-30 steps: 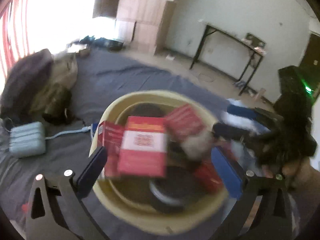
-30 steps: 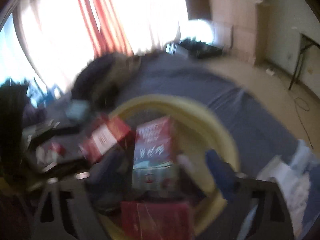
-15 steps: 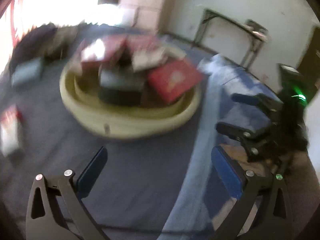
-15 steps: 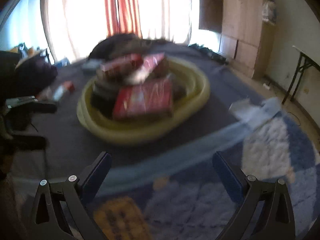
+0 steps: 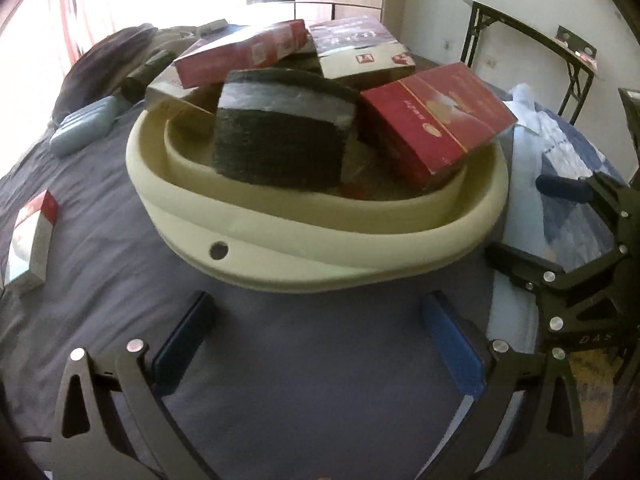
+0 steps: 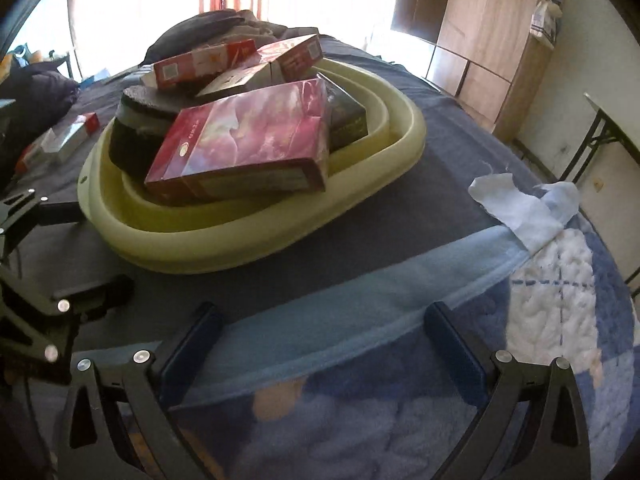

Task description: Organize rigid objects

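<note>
A cream oval basin [image 5: 328, 256] [image 6: 248, 236] sits on a dark sheet and holds several red boxes, among them a large red box [image 5: 436, 116] [image 6: 248, 136], and a round dark block [image 5: 280, 136] [image 6: 136, 128]. One small red and white box [image 5: 30, 236] [image 6: 68, 136] lies outside the basin on the sheet. My left gripper [image 5: 320, 304] stands open just in front of the basin, nothing between its fingers. My right gripper [image 6: 324, 316] is open too, low over the blue blanket edge, short of the basin.
A pale blue power strip [image 5: 86, 124] and a heap of dark clothes [image 5: 104, 68] lie behind the basin. A white and blue quilt [image 6: 552, 272] covers the bed's right side. A folding table [image 5: 532, 44] stands by the wall.
Both grippers have pulled back and down from above the basin to low positions in front of it. The boxes now rest in the basin, and both grippers are empty.
</note>
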`<move>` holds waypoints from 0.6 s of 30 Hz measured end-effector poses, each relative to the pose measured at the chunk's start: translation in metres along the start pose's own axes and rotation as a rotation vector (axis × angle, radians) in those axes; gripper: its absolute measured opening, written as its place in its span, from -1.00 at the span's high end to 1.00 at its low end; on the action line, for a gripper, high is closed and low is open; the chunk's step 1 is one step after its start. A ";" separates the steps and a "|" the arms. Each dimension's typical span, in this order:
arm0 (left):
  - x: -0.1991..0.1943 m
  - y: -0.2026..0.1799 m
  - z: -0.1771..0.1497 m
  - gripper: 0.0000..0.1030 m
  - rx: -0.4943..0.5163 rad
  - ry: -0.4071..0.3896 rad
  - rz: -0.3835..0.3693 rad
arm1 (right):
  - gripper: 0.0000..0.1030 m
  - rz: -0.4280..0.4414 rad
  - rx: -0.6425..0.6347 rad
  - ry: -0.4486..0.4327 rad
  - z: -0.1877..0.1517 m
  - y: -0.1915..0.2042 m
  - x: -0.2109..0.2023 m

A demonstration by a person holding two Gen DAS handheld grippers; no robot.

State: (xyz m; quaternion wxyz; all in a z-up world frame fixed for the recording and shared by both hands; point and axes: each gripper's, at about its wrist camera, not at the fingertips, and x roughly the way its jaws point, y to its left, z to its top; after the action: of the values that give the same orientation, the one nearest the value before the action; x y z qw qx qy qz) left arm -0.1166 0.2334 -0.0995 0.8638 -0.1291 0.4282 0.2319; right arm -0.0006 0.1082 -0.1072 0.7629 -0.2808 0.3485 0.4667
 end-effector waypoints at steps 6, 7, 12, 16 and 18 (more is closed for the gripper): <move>0.002 -0.001 0.003 -1.00 0.005 0.008 -0.001 | -0.99 0.026 0.016 0.004 -0.005 -0.001 -0.004; 0.002 -0.001 0.003 -1.00 0.004 0.008 -0.002 | -0.99 0.025 0.015 0.004 -0.005 0.000 -0.006; 0.000 0.000 -0.001 -1.00 0.004 0.007 -0.003 | -0.99 0.020 0.011 0.004 -0.003 0.002 -0.006; -0.001 0.000 -0.002 -1.00 0.002 0.008 -0.005 | -0.99 0.022 0.012 0.003 -0.007 -0.003 -0.012; -0.002 0.001 -0.002 -1.00 -0.001 0.010 -0.009 | -0.99 0.019 0.009 0.002 -0.008 -0.002 -0.014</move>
State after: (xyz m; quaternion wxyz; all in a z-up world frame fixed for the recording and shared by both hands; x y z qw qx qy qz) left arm -0.1192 0.2328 -0.0996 0.8627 -0.1329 0.4317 0.2275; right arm -0.0053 0.0938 -0.1003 0.7593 -0.2746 0.3539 0.4720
